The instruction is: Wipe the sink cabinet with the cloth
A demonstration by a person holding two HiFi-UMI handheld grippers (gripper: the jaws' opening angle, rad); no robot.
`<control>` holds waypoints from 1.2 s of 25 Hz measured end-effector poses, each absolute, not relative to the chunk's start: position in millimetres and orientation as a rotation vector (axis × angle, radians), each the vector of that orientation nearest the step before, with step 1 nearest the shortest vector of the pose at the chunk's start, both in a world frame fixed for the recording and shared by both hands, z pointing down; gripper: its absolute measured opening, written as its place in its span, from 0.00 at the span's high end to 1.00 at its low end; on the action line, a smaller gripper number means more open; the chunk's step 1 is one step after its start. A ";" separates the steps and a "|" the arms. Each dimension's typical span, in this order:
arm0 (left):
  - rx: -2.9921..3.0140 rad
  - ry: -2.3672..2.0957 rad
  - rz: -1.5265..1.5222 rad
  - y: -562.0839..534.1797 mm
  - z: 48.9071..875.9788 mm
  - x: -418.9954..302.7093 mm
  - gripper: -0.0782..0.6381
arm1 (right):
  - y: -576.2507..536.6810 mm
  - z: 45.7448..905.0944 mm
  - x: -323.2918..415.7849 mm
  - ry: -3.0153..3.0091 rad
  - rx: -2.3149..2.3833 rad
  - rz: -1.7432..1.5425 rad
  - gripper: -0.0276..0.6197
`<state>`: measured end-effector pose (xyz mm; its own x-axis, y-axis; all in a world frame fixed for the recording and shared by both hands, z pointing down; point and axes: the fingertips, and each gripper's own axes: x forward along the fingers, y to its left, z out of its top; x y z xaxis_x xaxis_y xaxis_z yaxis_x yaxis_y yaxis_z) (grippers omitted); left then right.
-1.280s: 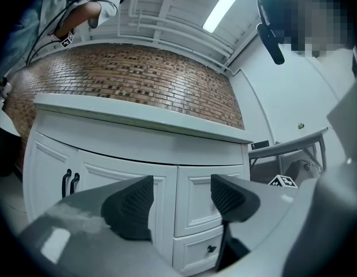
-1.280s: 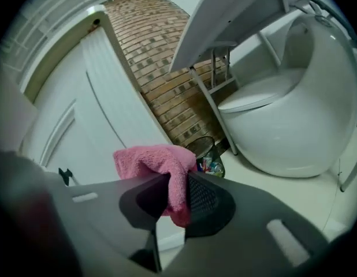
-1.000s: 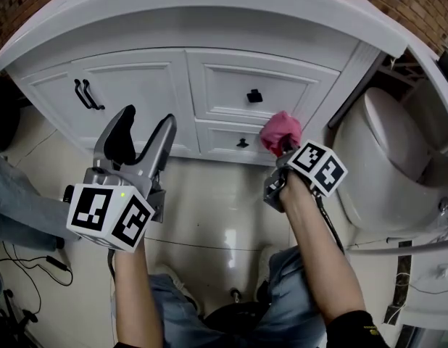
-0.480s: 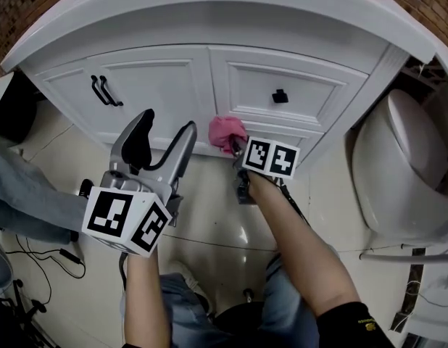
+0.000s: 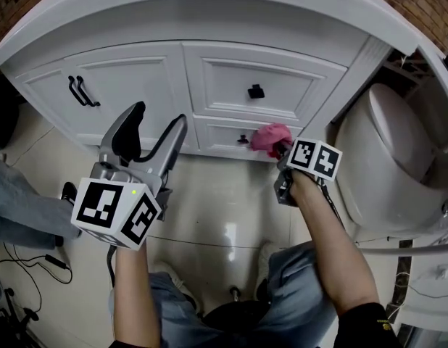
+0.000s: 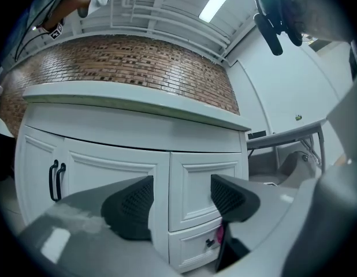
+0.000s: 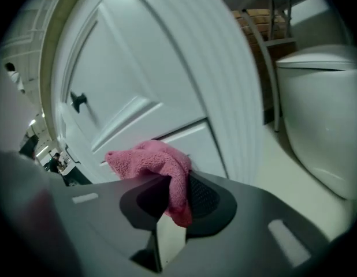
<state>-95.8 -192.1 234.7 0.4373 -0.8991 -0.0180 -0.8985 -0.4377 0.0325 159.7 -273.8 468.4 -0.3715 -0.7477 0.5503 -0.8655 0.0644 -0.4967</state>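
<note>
Against the lower drawer (image 5: pixel 227 138) of the sink cabinet (image 5: pixel 130 85), the right tool (image 5: pixel 282 149) pinched the pink cloth (image 5: pixel 271 136); the left tool (image 5: pixel 151 133) hung open, empty.

Bright overhead light, glare on floor (image 5: pixel 231 238), fisheye-warped, dark edges

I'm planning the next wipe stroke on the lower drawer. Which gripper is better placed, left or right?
Right. The right gripper is shut on the pink cloth, which sits at the lower drawer beside its knob. The left gripper is open, empty and back from the cabinet doors.
</note>
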 end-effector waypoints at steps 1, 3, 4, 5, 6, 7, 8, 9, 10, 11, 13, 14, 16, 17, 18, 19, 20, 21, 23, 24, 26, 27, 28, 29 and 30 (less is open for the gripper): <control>2.649 -1.652 -0.055 -193.1 234.5 -93.3 0.45 | -272.4 469.1 175.5 -2.151 1.715 1.220 0.87; 2.654 -1.644 -0.064 -194.2 233.7 -88.6 0.45 | -269.5 471.9 200.3 -2.094 1.802 1.264 0.87; 2.656 -1.640 -0.067 -194.6 233.5 -86.4 0.45 | -268.6 473.4 209.1 -2.069 1.837 1.276 0.87; 2.659 -1.637 -0.069 -194.7 233.4 -84.2 0.45 | -268.5 474.3 214.7 -2.053 1.860 1.279 0.87; 2.661 -1.635 -0.069 -194.6 233.5 -82.2 0.45 | -268.8 474.6 216.8 -2.047 1.870 1.277 0.87; 2.664 -1.634 -0.067 -194.1 233.8 -80.4 0.45 | -269.0 474.7 215.8 -2.049 1.870 1.277 0.87; 2.667 -1.635 -0.063 -193.3 234.2 -79.1 0.45 | -268.9 475.2 211.9 -2.055 1.861 1.279 0.87; 2.670 -1.635 -0.055 -192.3 234.7 -78.6 0.45 | -268.4 476.5 204.5 -2.065 1.842 1.283 0.87; 2.674 -1.638 -0.042 -191.3 235.4 -79.6 0.45 | -267.8 478.4 192.7 -2.083 1.809 1.287 0.87; 2.676 -1.644 -0.024 -190.5 236.4 -82.5 0.45 | -267.4 480.5 175.8 -2.109 1.764 1.290 0.87; 2.669 -1.665 0.008 -188.9 238.5 -93.0 0.45 | -267.0 482.2 129.9 -2.185 1.646 1.291 0.87; 2.659 -1.678 0.012 -187.9 239.2 -99.2 0.45 | -267.0 480.9 104.3 -2.231 1.584 1.284 0.87; 2.633 -1.697 0.004 -186.0 240.4 -111.5 0.45 | -267.9 476.4 57.6 -2.317 1.478 1.233 0.87; 2.620 -1.704 0.001 -185.0 241.3 -117.5 0.45 | -268.4 475.2 37.6 -2.351 1.430 1.192 0.87; 2.610 -1.712 0.005 -183.9 242.2 -123.7 0.45 | -268.3 475.8 19.1 -2.380 1.381 1.156 0.87; 2.602 -1.723 0.012 -182.9 242.9 -130.3 0.45 | -267.6 477.8 1.7 -2.404 1.331 1.141 0.87; 2.596 -1.735 0.019 -182.0 243.4 -137.0 0.45 | -266.5 480.6 -14.0 -2.424 1.284 1.147 0.87; 2.589 -1.746 0.022 -181.4 243.9 -143.8 0.45 | -265.5 483.4 -27.5 -2.439 1.245 1.168 0.87; 2.571 -1.762 0.019 -181.0 244.6 -157.0 0.45 | -264.9 487.8 -44.8 -2.455 1.204 1.220 0.87; 2.562 -1.769 0.012 -181.3 244.2 -162.5 0.45 | -266.4 489.4 -46.8 -2.453 1.209 1.247 0.87; 2.550 -1.776 -0.013 -182.6 242.2 -167.6 0.45 | -272.3 491.9 -34.9 -2.424 1.272 1.303 0.87; 2.550 -1.773 -0.028 -183.1 240.9 -166.5 0.45 | -275.2 493.5 -22.2 -2.395 1.321 1.320 0.87; 2.555 -1.765 -0.040 -183.6 239.7 -163.1 0.45 | -277.4 495.1 -6.7 -2.360 1.369 1.320 0.87; 2.564 -1.754 -0.047 -184.0 238.6 -158.1 0.45 | -279.1 495.9 10.7 -2.327 1.413 1.305 0.87; 2.576 -1.741 -0.049 -184.3 237.6 -151.8 0.45 | -280.9 495.4 29.8 -2.299 1.450 1.279 0.87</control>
<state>-151.8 -184.3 237.6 0.3730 -0.9278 -0.0078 -0.9268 -0.3729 0.0443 29.8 -280.9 495.4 -0.5267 -0.6768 0.5143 -0.7938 0.1753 -0.5823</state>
